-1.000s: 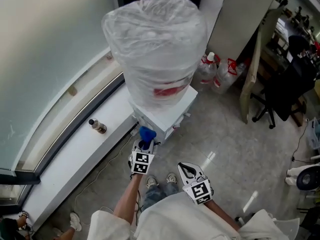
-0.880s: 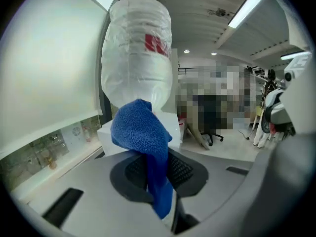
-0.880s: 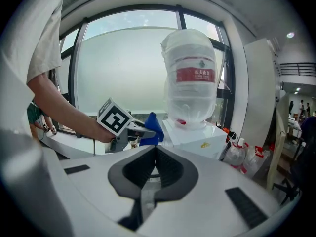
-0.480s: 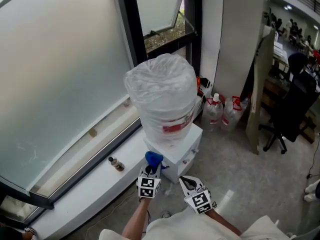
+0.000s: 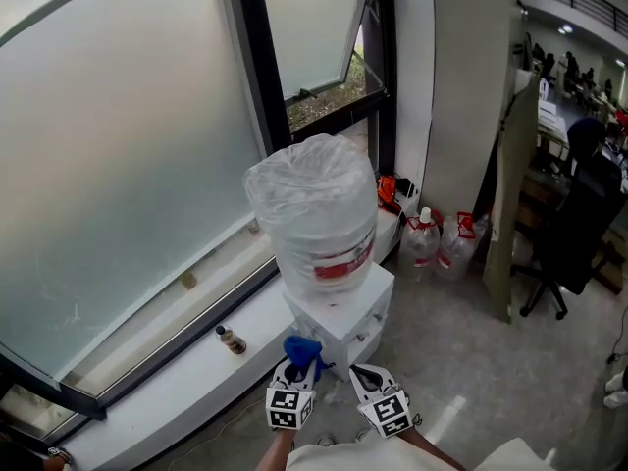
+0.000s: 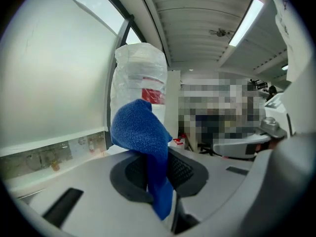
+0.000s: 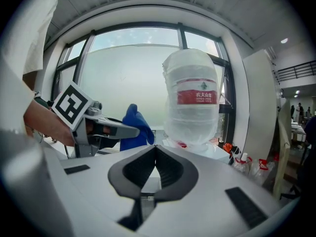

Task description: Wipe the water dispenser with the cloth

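The white water dispenser (image 5: 343, 312) stands by the window ledge, carrying a big bottle wrapped in clear plastic (image 5: 316, 214); the bottle shows again in the right gripper view (image 7: 191, 98) and the left gripper view (image 6: 140, 80). My left gripper (image 5: 296, 369) is shut on a blue cloth (image 5: 300, 351), which bulges above its jaws (image 6: 140, 132), just short of the dispenser's front corner. The cloth also appears at the left of the right gripper view (image 7: 136, 127). My right gripper (image 5: 365, 379) is shut and holds nothing, close beside the left one.
A white ledge (image 5: 157, 381) runs under the frosted window, with a small brown bottle (image 5: 232, 340) on it. Water jugs with red labels (image 5: 437, 234) sit behind the dispenser. A black office chair (image 5: 574, 253) and a leaning board (image 5: 500, 204) stand at the right.
The head view has lifted and pulled back, so the dispenser looks smaller and farther. Both grippers sit lower in the view, still close together, the left keeping the cloth.
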Tool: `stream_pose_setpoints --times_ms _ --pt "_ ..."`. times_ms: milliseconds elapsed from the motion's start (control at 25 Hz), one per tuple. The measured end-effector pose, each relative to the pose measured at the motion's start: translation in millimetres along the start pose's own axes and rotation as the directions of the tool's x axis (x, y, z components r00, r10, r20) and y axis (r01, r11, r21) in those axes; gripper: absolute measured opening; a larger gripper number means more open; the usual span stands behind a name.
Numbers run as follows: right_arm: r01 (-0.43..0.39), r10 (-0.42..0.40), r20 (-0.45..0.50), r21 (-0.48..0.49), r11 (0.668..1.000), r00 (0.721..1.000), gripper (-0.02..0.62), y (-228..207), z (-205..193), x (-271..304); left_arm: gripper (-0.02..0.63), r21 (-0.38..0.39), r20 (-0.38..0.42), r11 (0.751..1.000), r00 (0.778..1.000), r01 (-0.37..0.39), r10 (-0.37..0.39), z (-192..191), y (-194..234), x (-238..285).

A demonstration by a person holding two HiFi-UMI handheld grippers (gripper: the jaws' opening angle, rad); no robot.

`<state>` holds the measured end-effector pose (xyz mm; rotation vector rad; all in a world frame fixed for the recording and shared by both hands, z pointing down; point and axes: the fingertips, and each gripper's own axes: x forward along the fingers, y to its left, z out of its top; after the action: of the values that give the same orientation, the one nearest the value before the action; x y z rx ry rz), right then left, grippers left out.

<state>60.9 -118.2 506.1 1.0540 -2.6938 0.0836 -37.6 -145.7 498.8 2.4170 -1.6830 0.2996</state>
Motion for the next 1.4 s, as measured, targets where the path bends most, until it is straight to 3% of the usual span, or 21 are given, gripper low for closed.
stream_pose_setpoints --times_ms 360,640,960,1400 --pt "-0.042 0.043 -0.017 0.024 0.999 0.999 0.014 16 -19 -55 0.063 -0.077 -0.012 0.996 0.999 -0.045 0.044 -23 -58 -65" --pt "0.013 -0.012 -0.015 0.043 0.999 1.000 0.014 34 -22 -93 0.063 -0.070 0.016 0.997 1.000 0.020 -0.019 -22 -80 -77" --pt "-0.005 0.005 0.004 -0.002 1.000 1.000 0.014 103 -7 -112 0.063 -0.073 0.032 0.996 0.998 0.052 -0.050 -37 -96 -143" --pt "0.009 -0.008 0.017 -0.026 1.000 1.000 0.014 194 -18 -165 0.063 -0.083 0.028 0.996 0.999 0.042 -0.040 -75 -117 -239"
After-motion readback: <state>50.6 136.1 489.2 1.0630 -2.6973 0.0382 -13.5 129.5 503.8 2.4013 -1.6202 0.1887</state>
